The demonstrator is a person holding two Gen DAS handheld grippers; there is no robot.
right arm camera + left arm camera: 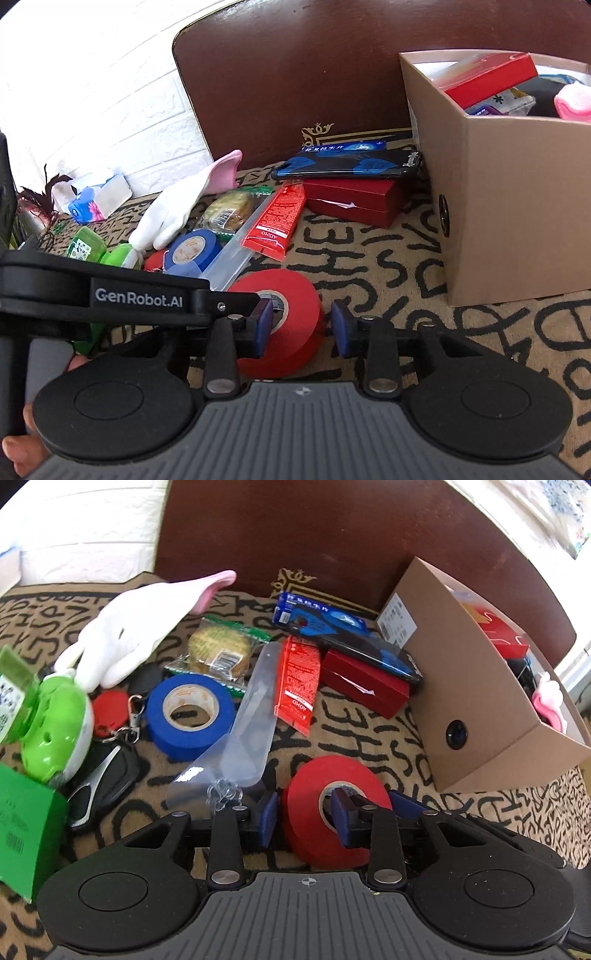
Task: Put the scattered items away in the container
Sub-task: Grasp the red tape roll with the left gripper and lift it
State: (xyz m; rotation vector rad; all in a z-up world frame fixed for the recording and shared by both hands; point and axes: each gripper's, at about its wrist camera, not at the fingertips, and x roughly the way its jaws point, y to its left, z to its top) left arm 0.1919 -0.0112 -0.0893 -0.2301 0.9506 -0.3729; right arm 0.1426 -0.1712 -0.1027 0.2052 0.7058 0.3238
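Note:
A red tape roll [314, 834] [295, 332] lies on the patterned cloth [351, 738], just left of the open cardboard box [480, 701] [517, 203]. My left gripper [304, 819] is shut on the roll's left wall, with one blue pad inside the core hole and one outside. My right gripper [301, 328] is shut on the roll's right wall in the same way. The left gripper's finger [236, 299] reaches in from the left in the right wrist view. The box holds a red pack [487, 74] and a pink item [572, 99].
Behind the roll lie a blue tape roll [190, 710], a clear bag [243, 731], a red sachet [299, 679], a red case [362, 686] under a dark phone [351, 642], a snack pack [218, 650], a white glove [136, 627], keys [110, 710] and green items [51, 731]. A brown panel [295, 528] stands behind.

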